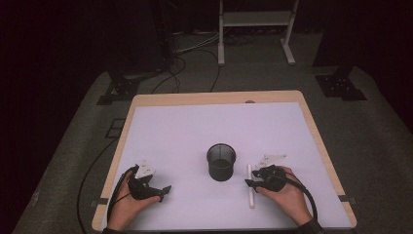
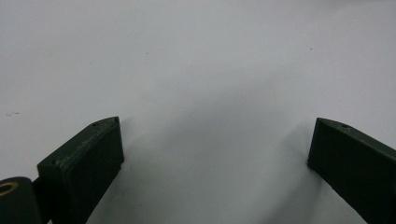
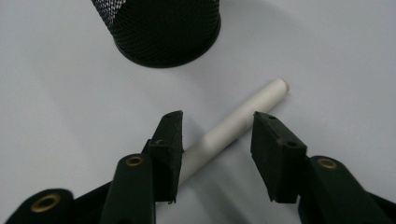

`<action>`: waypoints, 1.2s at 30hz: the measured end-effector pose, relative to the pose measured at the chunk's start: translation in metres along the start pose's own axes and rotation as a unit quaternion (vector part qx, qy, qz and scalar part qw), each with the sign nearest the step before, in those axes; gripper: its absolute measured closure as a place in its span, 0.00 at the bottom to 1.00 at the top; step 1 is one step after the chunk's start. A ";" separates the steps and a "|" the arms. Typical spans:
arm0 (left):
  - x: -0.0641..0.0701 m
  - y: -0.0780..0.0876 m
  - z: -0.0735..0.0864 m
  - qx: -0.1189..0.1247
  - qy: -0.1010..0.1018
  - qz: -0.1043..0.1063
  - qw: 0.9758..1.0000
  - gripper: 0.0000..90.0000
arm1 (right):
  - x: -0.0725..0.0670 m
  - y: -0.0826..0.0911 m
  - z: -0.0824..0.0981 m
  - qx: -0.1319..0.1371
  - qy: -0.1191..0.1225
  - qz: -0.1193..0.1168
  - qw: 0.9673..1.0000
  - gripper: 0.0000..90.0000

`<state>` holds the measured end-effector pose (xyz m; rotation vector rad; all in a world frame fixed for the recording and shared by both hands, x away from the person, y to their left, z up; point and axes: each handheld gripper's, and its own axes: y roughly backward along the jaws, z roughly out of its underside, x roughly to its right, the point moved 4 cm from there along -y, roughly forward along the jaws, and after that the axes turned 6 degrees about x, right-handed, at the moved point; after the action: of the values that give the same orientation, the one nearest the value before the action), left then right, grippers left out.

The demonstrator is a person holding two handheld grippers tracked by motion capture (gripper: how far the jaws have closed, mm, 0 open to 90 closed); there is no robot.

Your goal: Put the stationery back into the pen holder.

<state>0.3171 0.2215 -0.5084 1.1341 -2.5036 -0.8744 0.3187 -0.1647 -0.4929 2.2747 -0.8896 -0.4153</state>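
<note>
A white cylindrical stick (image 1: pixel 251 195) (image 3: pixel 252 107) lies flat on the white table cover, just right of a black mesh cup (image 1: pixel 221 162) (image 3: pixel 163 32) that stands upright. My right gripper (image 1: pixel 249 181) (image 3: pixel 217 126) is down at the stick with a jaw on each side of it. One jaw sits close against the stick while the other stands apart, so the pads do not press it. My left gripper (image 1: pixel 163 192) (image 2: pixel 217 135) rests at the front left with its jaws wide apart over bare cover, nothing between them.
The wooden table (image 1: pixel 195 100) carries a white sheet (image 1: pixel 195 131) over most of its top. Beyond the far edge stand a white frame (image 1: pixel 255 29) and dark stands with cables on the floor.
</note>
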 end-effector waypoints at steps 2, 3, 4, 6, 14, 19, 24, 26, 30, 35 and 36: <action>0.000 0.000 0.000 0.000 0.000 0.000 1.000 0.03 | -0.001 -0.001 0.001 -0.004 0.005 0.004 1.000 0.63; 0.000 0.000 0.000 0.000 0.000 0.000 1.000 0.03 | -0.001 -0.001 0.001 -0.005 0.005 0.004 1.000 0.64; 0.000 0.000 0.000 0.000 0.000 0.000 1.000 0.03 | -0.001 -0.001 0.001 -0.006 0.005 0.006 1.000 0.65; 0.000 0.000 0.000 0.000 0.000 0.000 1.000 0.03 | -0.001 0.000 0.001 -0.009 0.003 0.011 1.000 0.69; 0.000 0.000 0.000 0.000 0.001 0.001 1.000 0.03 | 0.004 0.001 0.003 -0.017 0.005 0.018 1.000 0.80; 0.000 0.000 0.000 0.000 0.001 0.001 1.000 0.03 | 0.007 0.003 0.004 -0.022 0.000 0.020 1.000 0.86; 0.000 0.000 0.000 0.000 0.001 0.001 1.000 0.03 | 0.009 0.007 0.006 -0.032 -0.003 0.022 0.999 0.86; 0.000 0.000 0.000 0.000 0.001 0.001 1.000 0.03 | 0.010 0.010 0.007 -0.033 -0.004 0.022 0.999 0.86; 0.000 0.000 0.000 0.000 0.001 0.001 1.000 0.03 | 0.013 0.018 0.010 -0.037 -0.005 0.021 0.999 0.86; 0.000 0.000 0.000 0.000 0.001 0.001 1.000 0.03 | 0.019 0.027 0.017 -0.045 -0.009 0.023 0.999 0.86; 0.000 0.000 0.000 0.000 0.001 0.001 1.000 0.03 | 0.020 0.029 0.019 -0.046 -0.013 0.025 0.999 0.86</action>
<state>0.3172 0.2216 -0.5084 1.1326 -2.5027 -0.8729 0.3096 -0.2033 -0.4882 2.1630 -0.9192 -0.4542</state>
